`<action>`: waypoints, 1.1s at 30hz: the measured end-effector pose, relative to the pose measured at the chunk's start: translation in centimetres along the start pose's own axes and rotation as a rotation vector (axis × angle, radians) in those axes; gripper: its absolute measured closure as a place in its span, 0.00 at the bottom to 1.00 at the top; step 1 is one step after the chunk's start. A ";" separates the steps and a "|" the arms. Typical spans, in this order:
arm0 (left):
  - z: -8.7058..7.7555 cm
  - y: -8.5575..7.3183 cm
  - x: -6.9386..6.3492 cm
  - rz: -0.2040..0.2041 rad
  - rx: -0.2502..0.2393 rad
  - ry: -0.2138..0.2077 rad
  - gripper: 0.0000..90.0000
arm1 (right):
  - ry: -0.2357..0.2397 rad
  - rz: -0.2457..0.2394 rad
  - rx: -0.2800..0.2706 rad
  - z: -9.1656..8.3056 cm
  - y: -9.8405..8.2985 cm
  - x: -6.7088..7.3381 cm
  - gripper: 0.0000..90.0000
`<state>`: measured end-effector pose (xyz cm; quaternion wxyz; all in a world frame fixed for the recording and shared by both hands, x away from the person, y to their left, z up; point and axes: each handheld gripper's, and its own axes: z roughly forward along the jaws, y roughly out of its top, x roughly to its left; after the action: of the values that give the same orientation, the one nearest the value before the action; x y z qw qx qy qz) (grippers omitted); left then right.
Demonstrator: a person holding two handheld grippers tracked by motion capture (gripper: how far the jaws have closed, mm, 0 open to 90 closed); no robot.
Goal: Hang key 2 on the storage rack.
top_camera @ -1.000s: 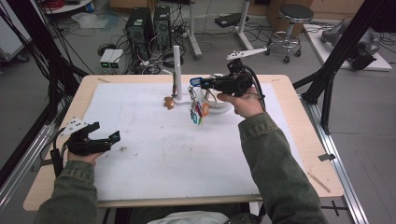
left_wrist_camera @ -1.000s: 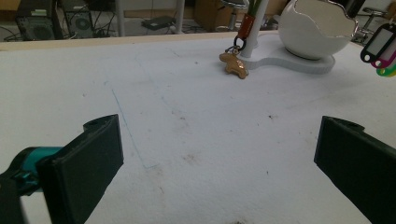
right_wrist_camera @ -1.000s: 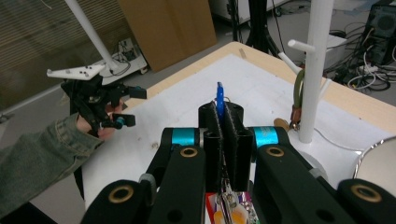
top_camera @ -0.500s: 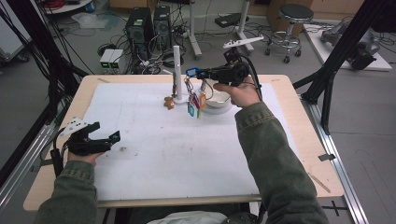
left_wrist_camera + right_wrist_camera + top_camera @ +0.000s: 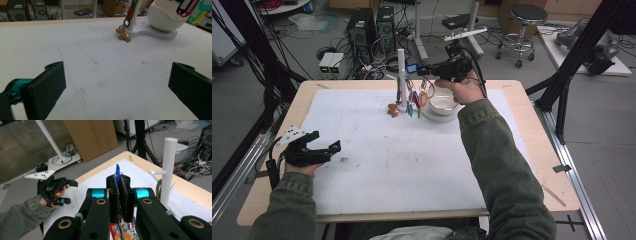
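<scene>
High view: my right gripper (image 5: 422,70) is raised just beside the white peg stand (image 5: 402,75), at about the height of the stand's upper pegs. Its jaws are clamped on a blue tag (image 5: 412,67), from which a bunch of coloured key tags (image 5: 416,97) hangs straight down, long axis vertical, below the gripper and just right of the stand's post. The white bowl (image 5: 442,106) sits right of the stand, under my right hand. A small brown figure charm (image 5: 393,110) lies at the stand's foot on its left side. My left gripper (image 5: 324,150) rests well apart from the stand, near the left edge of the desk (image 5: 272,150), jaws spread wide with nothing between them.

Left gripper view: both jaws stand wide over bare white mat. The stand's base (image 5: 147,31) lies ahead, with the charm (image 5: 123,35) touching it on the left and the bowl (image 5: 162,17) on its right.

Right gripper view: my jaws are pressed narrow on the blue tag (image 5: 117,173), which stands on edge and projects upward past the fingertips. The stand's post (image 5: 168,170) rises upright just right of them.
</scene>
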<state>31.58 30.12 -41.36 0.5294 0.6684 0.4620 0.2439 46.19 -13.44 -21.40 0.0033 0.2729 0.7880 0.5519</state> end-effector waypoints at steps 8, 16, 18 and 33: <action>0.0 0.0 0.0 0.000 0.000 0.001 0.02 | 0.008 0.006 -0.002 0.7 0.9 -0.5 0.97; 0.0 0.0 0.1 -0.004 -0.003 -0.002 0.02 | 0.016 0.007 0.005 2.0 1.9 -1.0 0.97; 0.0 0.0 0.1 -0.008 -0.004 -0.005 0.02 | 0.016 0.013 0.011 2.3 1.9 -1.1 0.97; 0.0 0.0 0.2 -0.010 -0.006 -0.005 0.02 | 0.010 0.031 0.024 4.2 2.5 -2.8 0.97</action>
<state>31.71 30.30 -41.43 0.5336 0.6653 0.4633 0.2409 50.90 -10.40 -21.67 -0.0122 0.2823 0.7902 0.5438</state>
